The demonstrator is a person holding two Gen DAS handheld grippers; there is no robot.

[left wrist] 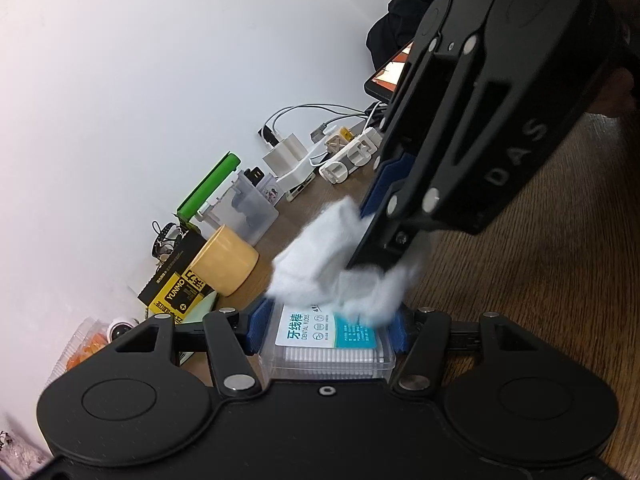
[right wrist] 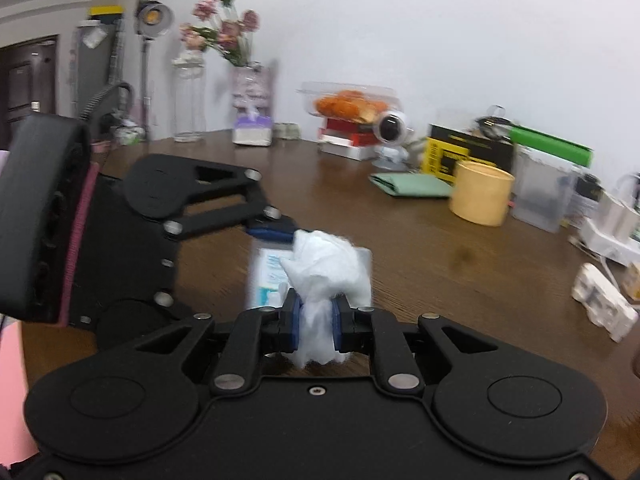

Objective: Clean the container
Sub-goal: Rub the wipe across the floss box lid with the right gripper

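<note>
Between left gripper fingers, clear rectangular floss box; right gripper clenching fluffy white wad.

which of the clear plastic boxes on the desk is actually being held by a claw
The dental floss box, pinched between the left claw pads under the white tissue. The frosted bin with the green lid and the pastry clamshell sit untouched by the wall.

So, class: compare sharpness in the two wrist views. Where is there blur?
Left wrist view: dental floss box label crisp, only the white tissue smeared. Right wrist view: blurred throughout, flowers and yellow canister soft, box label unreadable; both bend at the edges.
</note>
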